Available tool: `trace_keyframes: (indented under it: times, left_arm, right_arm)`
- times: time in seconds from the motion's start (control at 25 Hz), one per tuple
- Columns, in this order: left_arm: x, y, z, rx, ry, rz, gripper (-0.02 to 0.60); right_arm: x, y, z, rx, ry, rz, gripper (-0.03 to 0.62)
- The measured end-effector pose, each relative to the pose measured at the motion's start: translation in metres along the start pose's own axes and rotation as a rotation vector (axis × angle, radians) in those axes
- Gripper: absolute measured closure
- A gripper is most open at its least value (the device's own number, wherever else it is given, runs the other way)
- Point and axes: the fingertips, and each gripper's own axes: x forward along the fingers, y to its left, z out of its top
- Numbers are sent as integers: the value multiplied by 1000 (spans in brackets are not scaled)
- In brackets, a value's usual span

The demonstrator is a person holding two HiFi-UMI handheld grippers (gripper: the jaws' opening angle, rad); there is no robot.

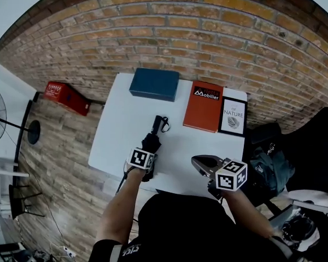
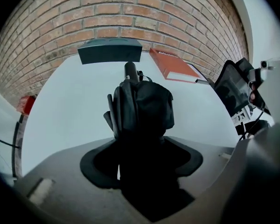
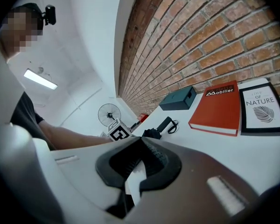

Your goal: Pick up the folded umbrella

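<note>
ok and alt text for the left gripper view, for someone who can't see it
A black folded umbrella lies on a white table between the two jaws of the left gripper, its handle pointing away toward a brick wall. Behind it on the table sit a dark blue box and an orange-red book.

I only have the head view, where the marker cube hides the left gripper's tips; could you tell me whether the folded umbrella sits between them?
Observer: Yes; the left gripper view shows the folded umbrella filling the gap between the jaws of the left gripper, with a thin sliver of table showing on one side.
Operator: Thank you; is the right gripper holding anything?
Observer: No; in its own view the right gripper has its tips together, nothing between them.
</note>
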Motion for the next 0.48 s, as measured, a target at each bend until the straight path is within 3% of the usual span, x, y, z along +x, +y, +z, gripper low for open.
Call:
trace_keyframes:
  times: [0.2,0.48]
  left_arm:
    - [-27,-9,16,-19,-80,-4,304]
    - [-89,-1,56,-45,-299,-42,304]
  right_arm:
    - [-2,-6,3,-11,10,28,595]
    - [10,6,20,-28,-27,11,595]
